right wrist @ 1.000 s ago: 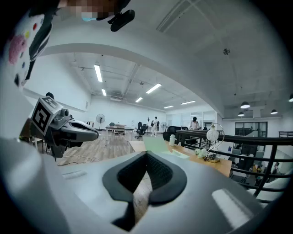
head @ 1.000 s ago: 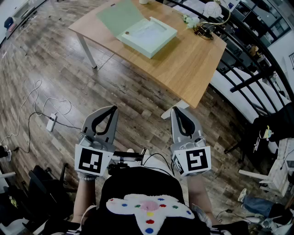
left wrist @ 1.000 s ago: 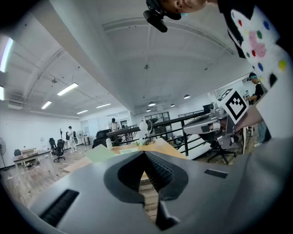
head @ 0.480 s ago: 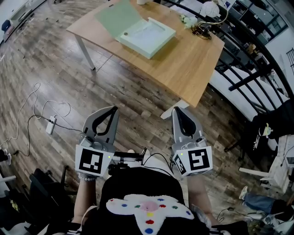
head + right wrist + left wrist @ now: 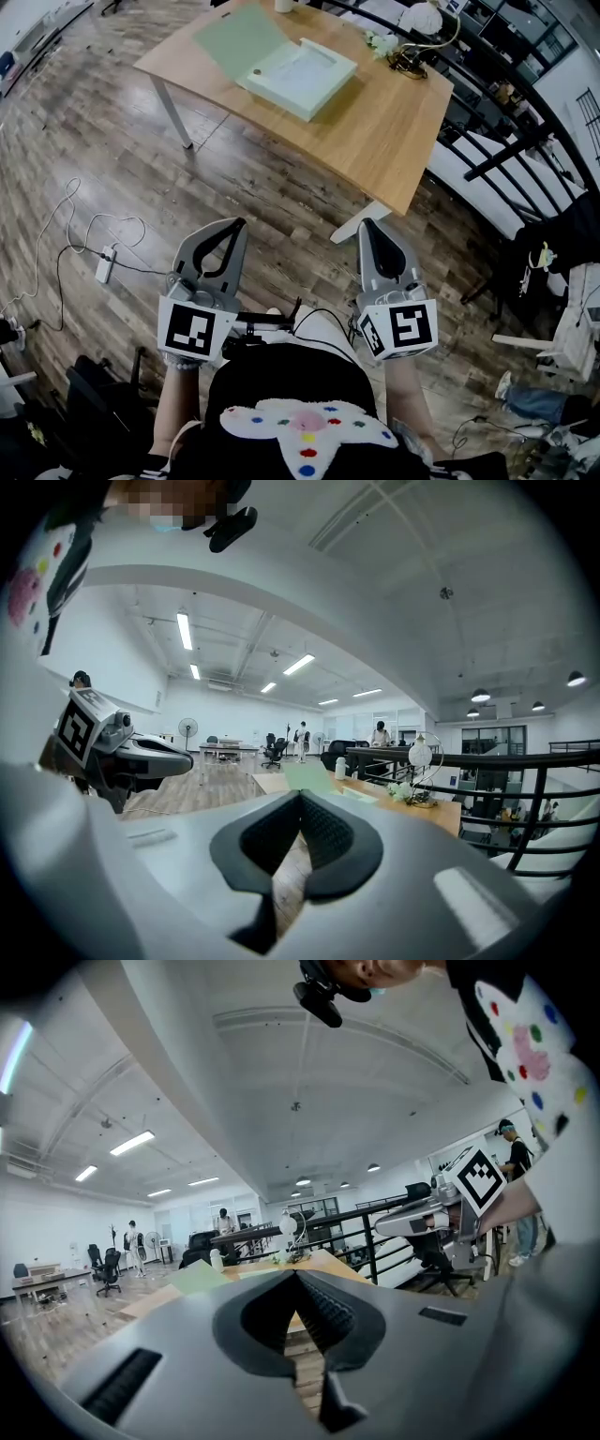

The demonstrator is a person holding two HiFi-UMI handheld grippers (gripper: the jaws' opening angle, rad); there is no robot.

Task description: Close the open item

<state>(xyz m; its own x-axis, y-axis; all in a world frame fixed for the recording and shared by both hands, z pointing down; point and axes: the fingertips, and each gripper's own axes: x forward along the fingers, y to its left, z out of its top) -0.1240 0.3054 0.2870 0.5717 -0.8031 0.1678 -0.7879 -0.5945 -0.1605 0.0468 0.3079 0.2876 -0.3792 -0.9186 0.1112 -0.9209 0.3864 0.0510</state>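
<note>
Box (image 5: 302,79), pale green and shallow, sits open on the wooden table (image 5: 394,141), toward the table's far left part. Its lid (image 5: 240,37) is swung back on the box's left side; whether it lies flat or leans cannot be told from the head view. The inside looks pale and empty as far as that view resolves. Left gripper (image 5: 231,227): jaws together, nothing between them; its own view shows the ribbed pads meeting, with only floorboards and the table beyond. Right gripper (image 5: 372,227): same, jaws together, empty. Both are held side by side close in front of the person's body, pointing roughly level toward the table. They hang over wooden floor (image 5: 272,178), well apart from the table's near edge. Change over the last second: very little. The grippers sit a touch lower in the head view and the table has drifted slightly in the frame, which reads as a small head shift. Jaws stayed closed throughout; box and lid have not moved. Meaning for the task: not started; this is the approach stage, with the lid untouched and fully open. Judgement on the next move: close the gap to the table, bring one gripper behind the lid's free edge and swing it over the box. Closed jaws would serve for pushing. Cable (image 5: 75,225) on the floor lies to the left, off the direct path.
</note>
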